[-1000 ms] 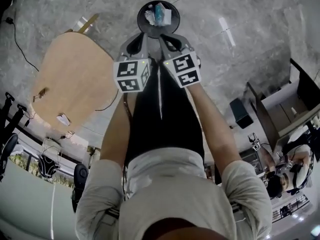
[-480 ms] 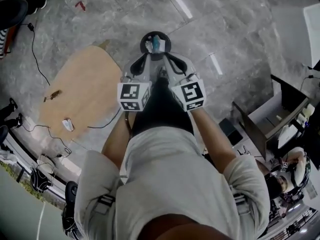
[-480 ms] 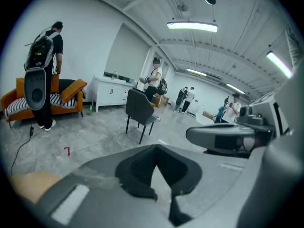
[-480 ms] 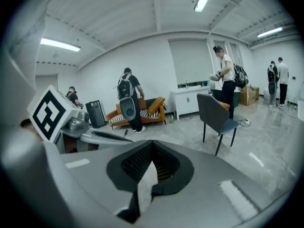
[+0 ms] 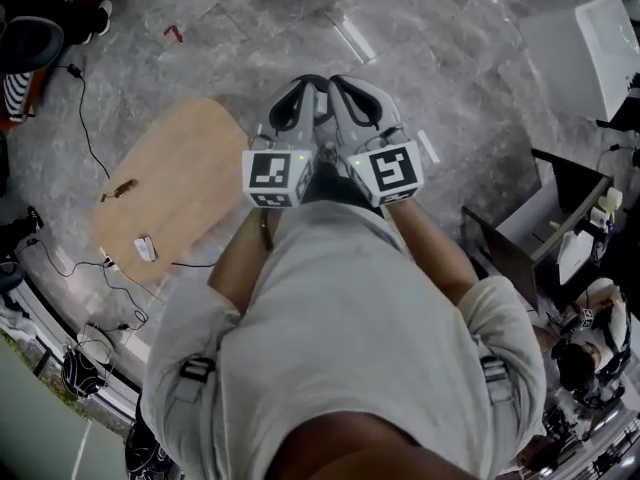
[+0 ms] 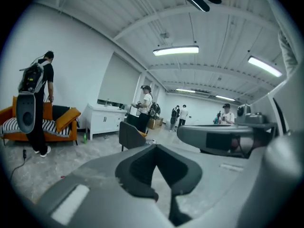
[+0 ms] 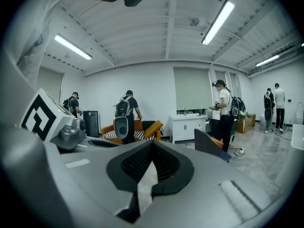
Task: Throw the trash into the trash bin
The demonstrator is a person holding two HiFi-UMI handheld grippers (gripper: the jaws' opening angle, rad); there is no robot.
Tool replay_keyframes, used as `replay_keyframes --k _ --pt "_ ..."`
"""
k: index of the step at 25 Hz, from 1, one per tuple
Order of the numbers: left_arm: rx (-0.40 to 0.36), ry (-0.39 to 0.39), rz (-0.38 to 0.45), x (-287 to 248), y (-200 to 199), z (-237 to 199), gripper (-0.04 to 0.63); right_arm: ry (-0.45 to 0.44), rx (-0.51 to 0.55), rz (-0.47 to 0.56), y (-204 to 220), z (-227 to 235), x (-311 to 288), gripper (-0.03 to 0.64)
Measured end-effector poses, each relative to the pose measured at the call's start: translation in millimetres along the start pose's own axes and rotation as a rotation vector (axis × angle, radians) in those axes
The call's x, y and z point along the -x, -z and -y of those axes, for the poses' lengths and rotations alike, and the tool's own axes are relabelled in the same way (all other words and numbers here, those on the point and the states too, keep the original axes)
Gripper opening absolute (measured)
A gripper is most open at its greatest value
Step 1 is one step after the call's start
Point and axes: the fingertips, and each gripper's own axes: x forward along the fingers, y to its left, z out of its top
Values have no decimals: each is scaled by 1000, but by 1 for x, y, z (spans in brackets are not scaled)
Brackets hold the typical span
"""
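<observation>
Both tools clenched: left gripper (image 5: pixel 300 90) bare, right gripper (image 5: pixel 350 88) maybe pinching a pale scrap (image 7: pixel 142 186); I'm between drops, I judge; next, find the bin, out of view.

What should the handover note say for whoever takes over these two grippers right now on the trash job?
The left gripper is shut, with nothing between its jaws.
The right gripper is shut. A pale sliver shows along its jaw line; I cannot tell whether it is a scrap or the floor behind.
The trash bin is in no view.
The wooden table at the left holds a small white item and a small brown item. A red scrap lies on the floor beyond it.
Done: cannot be confirmed.
Left: find the bin, then check whether those items are trash.
</observation>
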Motion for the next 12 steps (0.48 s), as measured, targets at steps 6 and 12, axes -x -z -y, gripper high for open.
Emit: replay_keyframes --k 6,12 --pt "-28 1 82 10 -35 -1 18 22 40 54 -27 -4 3 8" --pt "-40 -27 101 14 -43 0 18 9 41 60 -28 -3 7 8"
